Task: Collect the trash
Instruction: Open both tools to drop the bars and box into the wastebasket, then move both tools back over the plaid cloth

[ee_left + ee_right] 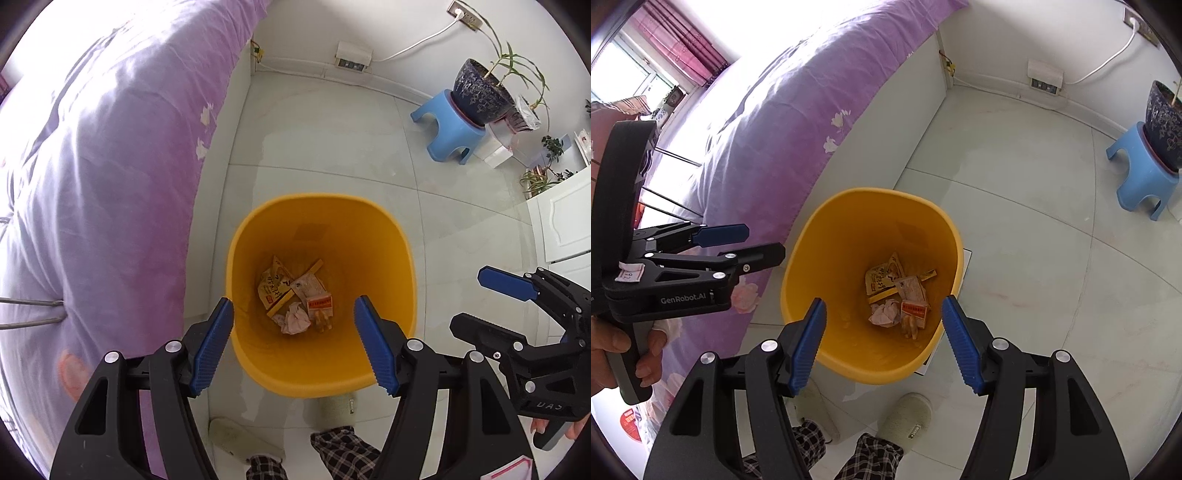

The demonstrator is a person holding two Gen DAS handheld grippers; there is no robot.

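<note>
Trash [295,299] lies at the bottom of the yellow bin [391,236] on the floor beside the bed [110,166]. I find left gripper [293,343] and right gripper [884,341] both released, empty, above the rim. I judge withdrawal should go straight up, clear of the rim.

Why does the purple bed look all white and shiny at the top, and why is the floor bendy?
Left wrist view: sunlight washes the purple bedspread white at the top. Right wrist view: glare comes from the window. In both, the fisheye lens curves the floor tiles and darkens the corners.
</note>
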